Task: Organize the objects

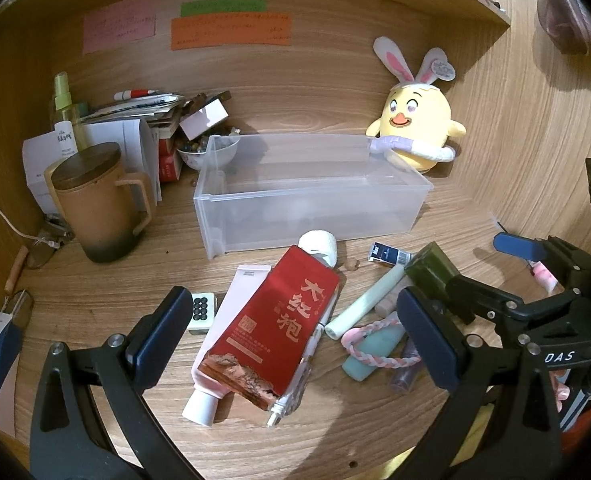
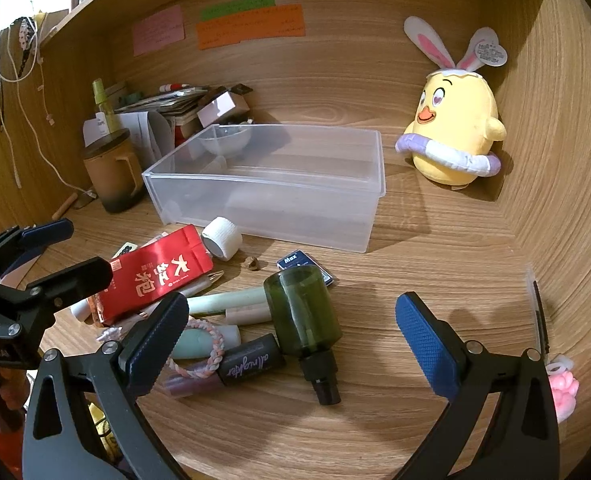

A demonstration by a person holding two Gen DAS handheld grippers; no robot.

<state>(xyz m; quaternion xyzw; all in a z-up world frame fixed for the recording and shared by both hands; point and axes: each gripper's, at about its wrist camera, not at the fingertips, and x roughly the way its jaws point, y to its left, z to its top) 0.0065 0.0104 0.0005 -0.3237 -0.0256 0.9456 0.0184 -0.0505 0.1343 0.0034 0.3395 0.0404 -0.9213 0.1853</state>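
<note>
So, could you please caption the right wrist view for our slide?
Open right gripper over a lying dark green bottle, clear plastic bin behind the clutter.

Warm, dimmish indoor light, soft overhead shadows, heavy fisheye bending and dark corner vignetting.

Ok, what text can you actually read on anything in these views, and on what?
"大红袍": red packet.
"allnighter", as far as it reads: dark tube.
"Max": small blue card.
"DAS": right gripper body, seen from the left wrist.
Wall notes, plush tag, white bottle label: too blurred to read.
</note>
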